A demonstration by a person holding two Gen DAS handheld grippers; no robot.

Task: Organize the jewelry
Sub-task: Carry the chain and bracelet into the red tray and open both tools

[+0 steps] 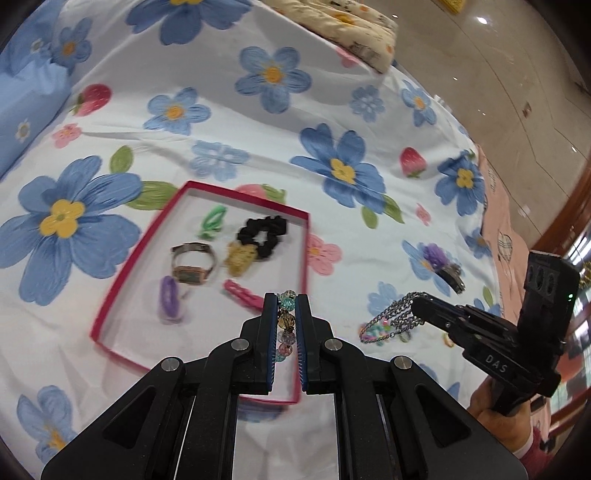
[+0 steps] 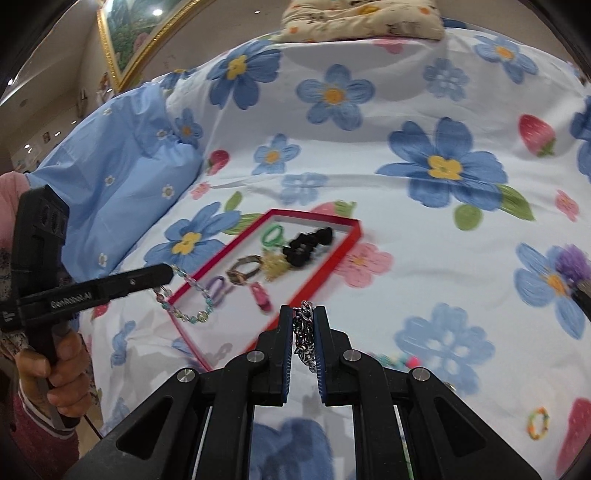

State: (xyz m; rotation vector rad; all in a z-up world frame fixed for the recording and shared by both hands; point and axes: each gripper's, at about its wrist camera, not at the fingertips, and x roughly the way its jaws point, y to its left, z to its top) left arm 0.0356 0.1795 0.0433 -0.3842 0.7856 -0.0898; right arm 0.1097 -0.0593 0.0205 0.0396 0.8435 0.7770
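Note:
My left gripper [image 1: 287, 299] is shut on a bracelet of clear coloured beads [image 1: 286, 321], above the near right part of a red-rimmed tray [image 1: 133, 266]. In the right wrist view that bracelet [image 2: 192, 295] dangles from the left gripper [image 2: 168, 273] over the tray's near left rim [image 2: 221, 258]. My right gripper [image 2: 303, 310] is shut on a silver chain [image 2: 303, 332]. The chain [image 1: 395, 314] hangs from the right gripper [image 1: 417, 301] over the bedspread, right of the tray. In the tray lie a watch [image 1: 192, 264], a black scrunchie [image 1: 264, 230], hair ties and clips.
A purple scrunchie with a dark clip [image 1: 441, 264] and a small multicoloured ring [image 2: 537, 422] lie on the flowered bedspread right of the tray. A blue pillow [image 1: 26, 110] is at left and a cream cushion [image 1: 343, 26] at the back. The bed's edge and floor are at right.

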